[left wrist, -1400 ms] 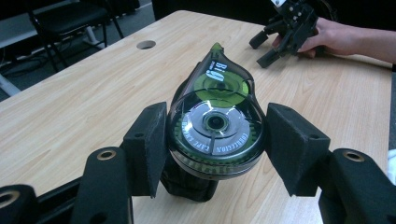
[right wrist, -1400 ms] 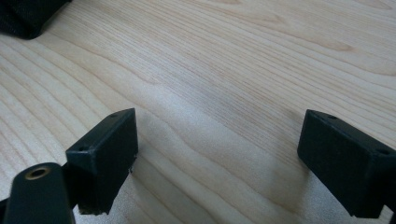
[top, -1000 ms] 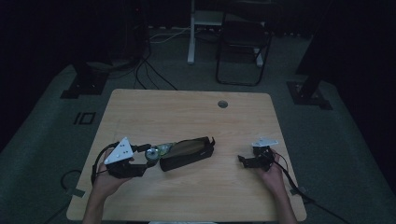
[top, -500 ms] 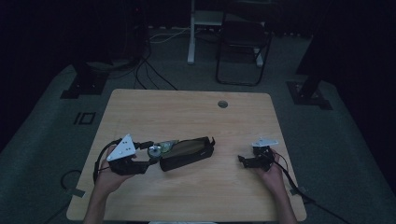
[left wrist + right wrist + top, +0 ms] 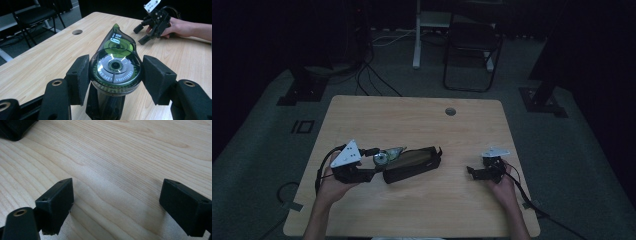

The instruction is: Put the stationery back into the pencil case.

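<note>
Correction tape unmoved between left gripper jaws

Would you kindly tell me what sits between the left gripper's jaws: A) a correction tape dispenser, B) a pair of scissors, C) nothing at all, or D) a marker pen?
A: in the left gripper view, the left gripper has its jaws on either side of a green, teardrop-shaped correction tape dispenser with a visible reel.

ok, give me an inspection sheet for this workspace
Surface: wooden table, bare, one grommet hole.
Job's things: green correction tape dispenser at the end of a black pouch.
Clutter: nothing seen.
Grippers: left gripper closed on the dispenser; right gripper open, empty, low over the table.
Cables: gripper cable trails off the near edge; floor cables behind the table.
Surroundings: dark room, folding chair.
</note>
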